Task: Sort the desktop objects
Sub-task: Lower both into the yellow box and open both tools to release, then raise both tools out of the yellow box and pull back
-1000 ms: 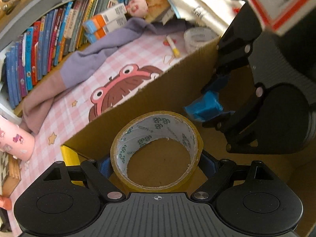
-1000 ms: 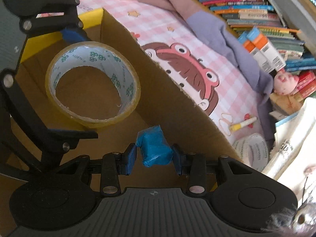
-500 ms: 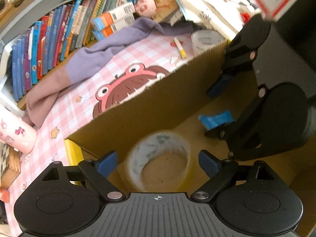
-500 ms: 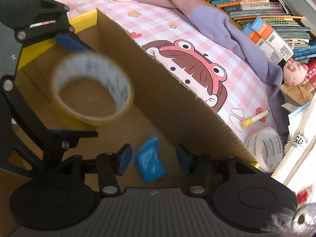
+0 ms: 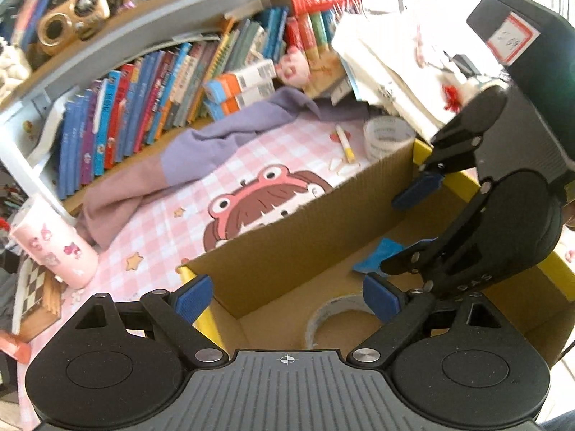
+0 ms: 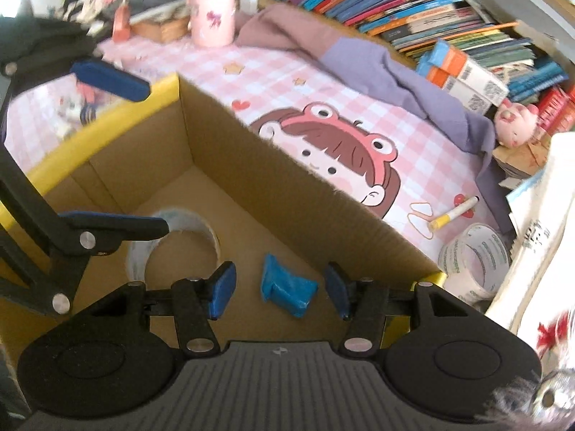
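While both claws are hanging over the open cardboard box (image 6: 230, 165), the two things already sorted are lying loose on its floor. The yellow tape roll (image 6: 172, 237) is sitting flat near the box's far-left corner in the right wrist view, and the blue packet (image 6: 287, 287) is lying near the wall that faces the pink checked mat (image 6: 323, 82). The left claw (image 5: 287, 298) is standing with its jaws wide apart and gripping nothing; the roll is showing below and between its pads, untouched. The right claw (image 6: 280, 287) has just been opening its jaws, and the packet is resting on the box floor between them, clear of both pads.

What is left to sort is lying outside the box, on the mat covering the bench: a clear tape roll (image 6: 474, 255) just beyond the box's near-right corner, and a yellow-and-white pen (image 6: 454, 212) near it, its long axis running roughly along the box wall, slanting toward the mat's right edge. Both are lying to the right of the right claw and far from the left one, so the right hand is looking the nearer choice. It would likely need to swing over the box wall and, for the pen, set its jaws across the barrel.
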Tool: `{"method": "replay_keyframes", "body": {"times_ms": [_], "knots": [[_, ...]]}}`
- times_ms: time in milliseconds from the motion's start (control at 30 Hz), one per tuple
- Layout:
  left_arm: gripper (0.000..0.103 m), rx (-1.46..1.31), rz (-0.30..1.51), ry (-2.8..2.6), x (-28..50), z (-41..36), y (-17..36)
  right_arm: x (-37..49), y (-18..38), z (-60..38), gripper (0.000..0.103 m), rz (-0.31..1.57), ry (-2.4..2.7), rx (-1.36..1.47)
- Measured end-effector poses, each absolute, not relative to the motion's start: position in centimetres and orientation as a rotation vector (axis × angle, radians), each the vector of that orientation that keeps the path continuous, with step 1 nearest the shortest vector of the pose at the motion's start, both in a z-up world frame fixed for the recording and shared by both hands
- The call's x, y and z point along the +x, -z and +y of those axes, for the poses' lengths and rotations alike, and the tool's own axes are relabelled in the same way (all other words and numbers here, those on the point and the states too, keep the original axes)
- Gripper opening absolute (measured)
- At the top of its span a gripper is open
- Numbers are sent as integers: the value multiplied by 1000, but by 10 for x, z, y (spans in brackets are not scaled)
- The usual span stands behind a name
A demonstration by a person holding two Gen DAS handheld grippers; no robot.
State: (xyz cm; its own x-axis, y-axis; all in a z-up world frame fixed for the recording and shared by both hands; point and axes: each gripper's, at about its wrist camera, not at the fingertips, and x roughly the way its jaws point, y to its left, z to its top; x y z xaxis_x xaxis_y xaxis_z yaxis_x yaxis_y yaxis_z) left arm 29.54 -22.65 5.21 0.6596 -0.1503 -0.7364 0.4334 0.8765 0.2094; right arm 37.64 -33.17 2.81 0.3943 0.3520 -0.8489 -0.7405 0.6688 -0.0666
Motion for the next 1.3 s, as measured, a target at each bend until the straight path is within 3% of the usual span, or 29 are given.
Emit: {"method": "replay_keyframes", "body": {"times_ms": [667,1300], "knots": [[93,249,582,352,215,-169,-97,284,-99,-371,56,754,-492,-243],[93,116,610,354,125,-80,-76,142,-84,-326,57,677,-225,-6]]}}
